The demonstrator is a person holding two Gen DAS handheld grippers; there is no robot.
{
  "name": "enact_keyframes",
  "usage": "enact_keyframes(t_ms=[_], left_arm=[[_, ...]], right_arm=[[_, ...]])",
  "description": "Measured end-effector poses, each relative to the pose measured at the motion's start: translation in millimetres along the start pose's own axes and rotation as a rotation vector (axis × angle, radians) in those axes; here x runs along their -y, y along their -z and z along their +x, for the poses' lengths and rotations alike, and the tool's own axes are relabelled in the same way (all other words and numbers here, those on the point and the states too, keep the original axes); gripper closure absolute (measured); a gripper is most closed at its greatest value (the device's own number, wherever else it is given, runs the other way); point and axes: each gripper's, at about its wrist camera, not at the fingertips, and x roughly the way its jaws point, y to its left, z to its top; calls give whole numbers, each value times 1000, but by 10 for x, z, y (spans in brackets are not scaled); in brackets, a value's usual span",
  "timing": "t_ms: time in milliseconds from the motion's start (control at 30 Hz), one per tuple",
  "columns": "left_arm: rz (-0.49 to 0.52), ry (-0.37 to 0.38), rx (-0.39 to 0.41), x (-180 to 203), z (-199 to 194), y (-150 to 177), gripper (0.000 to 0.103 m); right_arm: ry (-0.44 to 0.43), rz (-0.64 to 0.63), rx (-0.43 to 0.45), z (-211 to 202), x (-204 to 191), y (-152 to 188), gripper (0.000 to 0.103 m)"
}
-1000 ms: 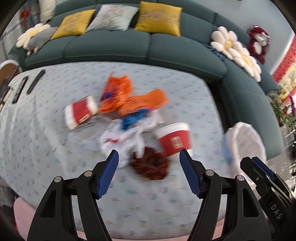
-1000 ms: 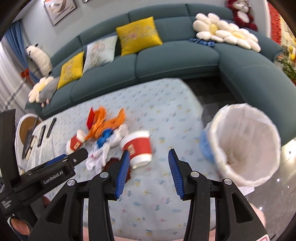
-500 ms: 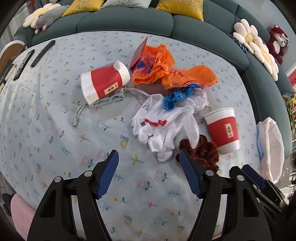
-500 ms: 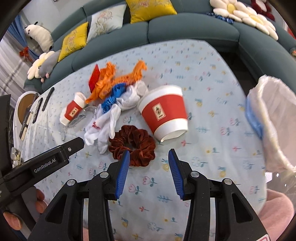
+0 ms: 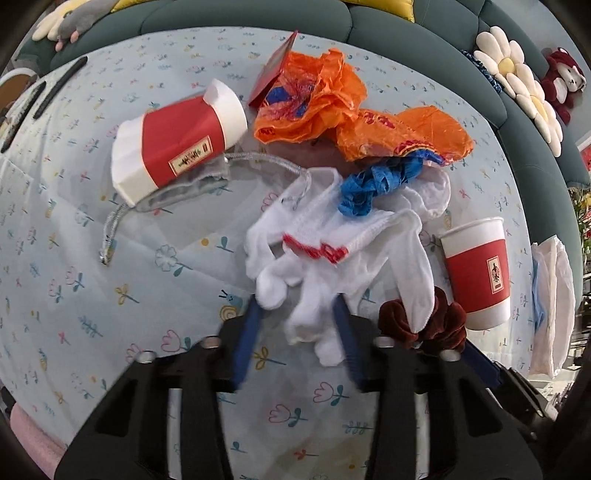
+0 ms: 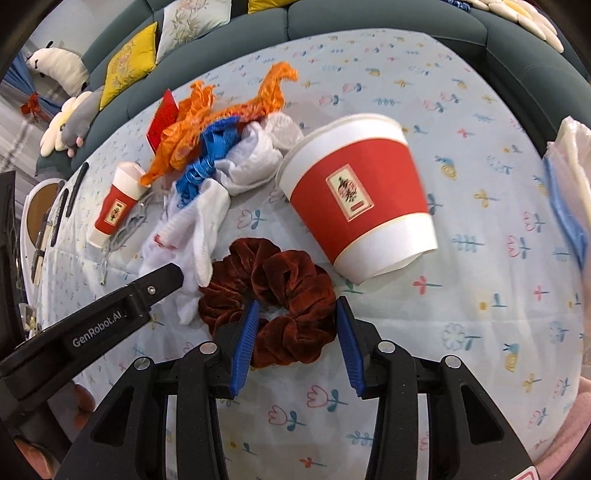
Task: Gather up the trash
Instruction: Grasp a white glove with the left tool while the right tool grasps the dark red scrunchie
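A teal sofa (image 5: 240, 11) curves round the back of a surface (image 5: 74, 295) under a pale flowered cloth, and the litter lies heaped at its middle. Since a second ago we have brought both grippers down from a high, wide look at the room to just over that heap, so the picking is about to begin; nothing is collected yet.

The white-lined bin (image 6: 576, 158) stands off the right edge, well apart from the pile.

Largest of the trash is the orange plastic (image 5: 332, 107), crumpled at the far side, with a red card (image 5: 273, 74) tucked behind it. Two red-and-white cups lie tipped over: the near cup (image 6: 362, 199) just beyond our right gripper, the dented cup (image 5: 173, 140) further left. White gloves (image 5: 332, 251) sprawl between them, a blue strip (image 5: 376, 184) across their top. A dark red scrunchie (image 6: 273, 295) lies nearest.

The left gripper (image 5: 299, 332) has just been closing; its jaws stand either side of the glove fingertips, too blurred for us to say whether they pinch. The right gripper (image 6: 293, 339) has its jaws parted round the near loop of the scrunchie, apparently not yet squeezing.
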Motion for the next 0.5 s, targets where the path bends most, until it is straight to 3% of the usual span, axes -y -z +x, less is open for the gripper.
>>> enact_keyframes(t_ms=[67, 100, 167, 333, 500], left_arm=[[2, 5, 3, -19, 11, 6, 83], [7, 8, 3, -23, 15, 11, 91], [6, 14, 6, -26, 4, 17, 97], [3, 24, 40, -1, -166, 52, 98], [1, 36, 95, 69, -487, 64, 98]], right_arm=[[5, -11, 6, -2, -5, 10, 68], [7, -16, 3, 5, -8, 13, 78], [-2, -24, -8, 8, -1, 20, 85], [-25, -11, 8, -112, 36, 42, 89], [-56, -10, 80, -462, 30, 36, 89]])
